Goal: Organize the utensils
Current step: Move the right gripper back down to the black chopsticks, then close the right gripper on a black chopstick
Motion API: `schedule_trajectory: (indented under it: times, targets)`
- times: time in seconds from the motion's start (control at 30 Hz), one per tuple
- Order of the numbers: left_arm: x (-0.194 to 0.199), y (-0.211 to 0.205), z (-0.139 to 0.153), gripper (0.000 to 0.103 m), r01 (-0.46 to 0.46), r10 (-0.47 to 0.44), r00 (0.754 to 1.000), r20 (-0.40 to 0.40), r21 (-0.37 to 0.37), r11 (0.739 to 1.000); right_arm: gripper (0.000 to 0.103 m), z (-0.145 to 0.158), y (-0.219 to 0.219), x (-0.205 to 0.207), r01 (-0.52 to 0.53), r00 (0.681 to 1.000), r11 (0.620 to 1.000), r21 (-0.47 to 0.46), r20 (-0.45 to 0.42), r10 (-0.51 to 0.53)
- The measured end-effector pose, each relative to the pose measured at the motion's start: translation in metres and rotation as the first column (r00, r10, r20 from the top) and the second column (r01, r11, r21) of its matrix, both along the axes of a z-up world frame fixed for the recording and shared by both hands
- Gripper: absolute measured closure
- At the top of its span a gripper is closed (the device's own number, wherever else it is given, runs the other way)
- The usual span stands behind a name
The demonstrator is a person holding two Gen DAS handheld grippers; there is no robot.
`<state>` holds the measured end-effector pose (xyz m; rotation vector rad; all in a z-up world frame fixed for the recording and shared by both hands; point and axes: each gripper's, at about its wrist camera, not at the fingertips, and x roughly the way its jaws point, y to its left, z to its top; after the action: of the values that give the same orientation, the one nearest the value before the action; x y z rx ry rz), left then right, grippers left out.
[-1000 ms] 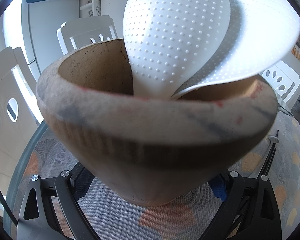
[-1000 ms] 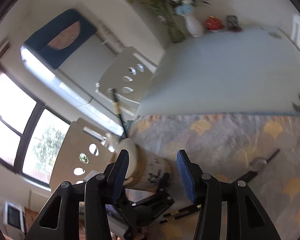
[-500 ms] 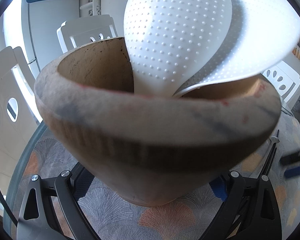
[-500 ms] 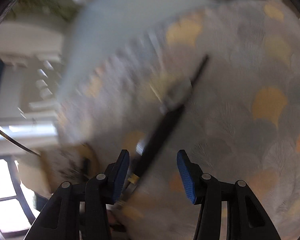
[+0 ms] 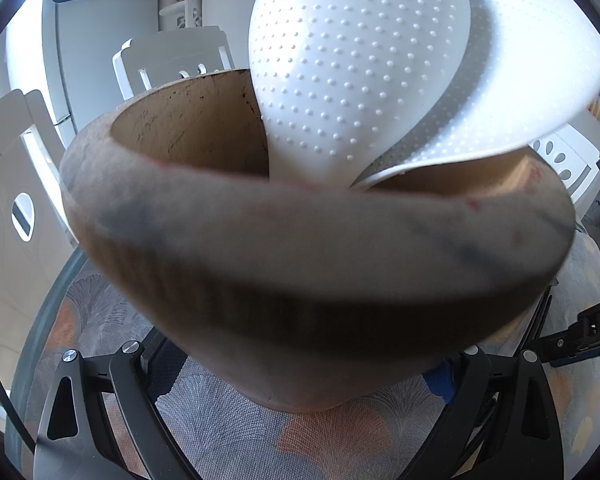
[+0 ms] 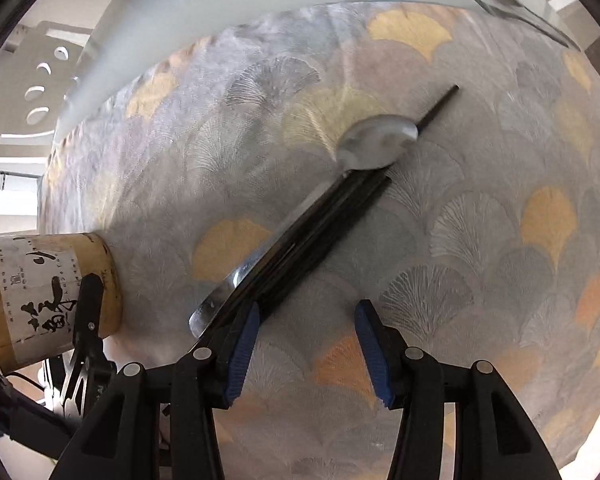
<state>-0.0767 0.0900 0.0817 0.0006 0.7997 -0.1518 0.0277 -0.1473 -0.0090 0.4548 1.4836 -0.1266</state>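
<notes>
reaching-for-the-next-utensil step, by the look of it. right gripper (image 6: 304, 354) pointing steeply down at the patterned tablecloth (image 6: 480, 240), jaws spread with nothing between the blue pads (image 6: 242, 354). metal spoon (image 6: 374, 142) and black chopsticks (image 6: 320, 236) lying together on a diagonal through mid-frame, near ends just at the left pad. wooden utensil holder (image 5: 300, 248) filling the left wrist view, two white dotted rice paddles (image 5: 352, 64) standing in it; left gripper (image 5: 300, 392) apparently clamped around its base, contact hidden. next: shift left to straddle the handles, lower, then close.
</notes>
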Motion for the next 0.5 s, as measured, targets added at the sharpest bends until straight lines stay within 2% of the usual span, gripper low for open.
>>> schedule_trajectory:
  times: [0.1,0.2,0.3,0.37,0.43,0.5]
  targets:
    - [0.000,0.001,0.000,0.007,0.000,0.000,1.000,0.000,0.002,1.000,0.054,0.002,0.003,0.006,-0.019,1.000,1.000,-0.020,0.005,0.019]
    - [0.000,0.002,0.000,0.007,0.000,0.000,1.000,0.000,0.002,1.000,0.054,0.006,0.018,0.008,-0.078,0.996,0.994,-0.070,0.024,0.080]
    - [0.000,0.002,0.000,0.007,0.000,0.000,1.000,0.001,0.003,1.000,0.057,0.013,0.041,0.009,-0.206,0.975,0.961,-0.186,0.045,0.218]
    - [0.001,0.001,0.000,0.007,-0.001,0.001,1.000,0.001,0.006,1.000,0.063,0.015,0.052,0.010,-0.271,0.959,0.933,-0.236,0.014,0.282]
    - [0.002,0.000,0.000,0.007,-0.002,0.002,1.000,-0.005,0.010,1.000,0.063,0.014,0.055,0.009,-0.291,0.954,0.925,-0.245,-0.003,0.299]
    - [0.002,-0.001,0.001,0.007,-0.002,0.002,1.000,-0.008,0.012,1.000,0.063,0.012,0.051,0.009,-0.277,0.959,0.936,-0.216,-0.002,0.284]
